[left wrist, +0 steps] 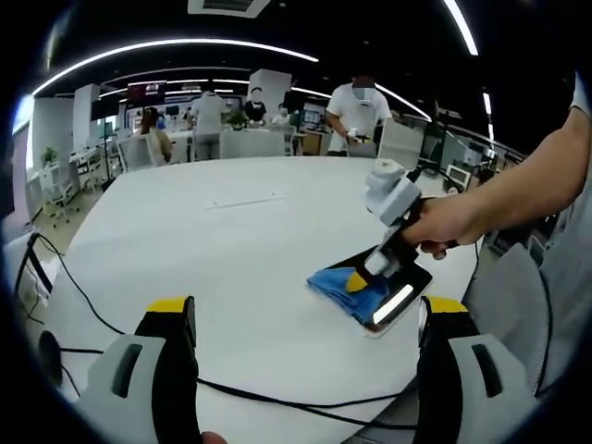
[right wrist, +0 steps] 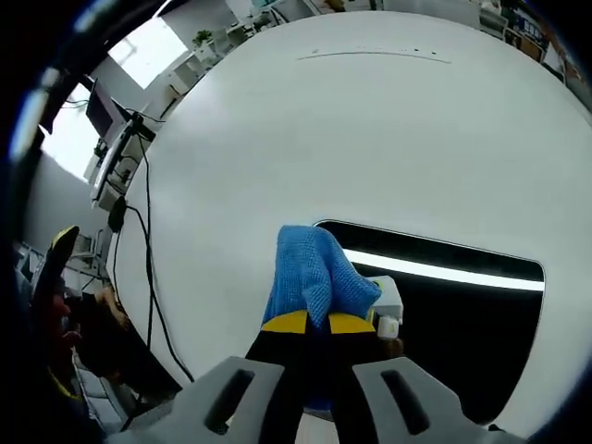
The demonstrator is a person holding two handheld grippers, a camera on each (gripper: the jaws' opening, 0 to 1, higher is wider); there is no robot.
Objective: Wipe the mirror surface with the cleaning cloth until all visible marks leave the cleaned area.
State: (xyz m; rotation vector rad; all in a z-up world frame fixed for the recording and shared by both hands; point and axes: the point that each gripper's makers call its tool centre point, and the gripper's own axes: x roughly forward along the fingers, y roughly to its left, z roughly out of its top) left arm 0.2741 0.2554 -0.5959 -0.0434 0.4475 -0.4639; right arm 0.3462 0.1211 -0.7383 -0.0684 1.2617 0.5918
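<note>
A dark rectangular mirror (right wrist: 462, 314) lies flat on the white table (right wrist: 370, 129) and reflects a ceiling light strip. My right gripper (right wrist: 319, 324) is shut on a blue cleaning cloth (right wrist: 310, 273), which it presses on the mirror's left end. In the left gripper view the mirror (left wrist: 407, 294) lies near the table's right edge with the blue cloth (left wrist: 347, 287) bunched on its left part, and the right gripper (left wrist: 365, 276), held by a hand, stands over it. My left gripper (left wrist: 310, 319) is open above the bare table, well left of the mirror.
A black cable (left wrist: 277, 400) runs across the near edge of the table (left wrist: 231, 231). More cables (right wrist: 148, 268) hang off the table's left side. Several people stand and sit at desks behind the table (left wrist: 361, 111).
</note>
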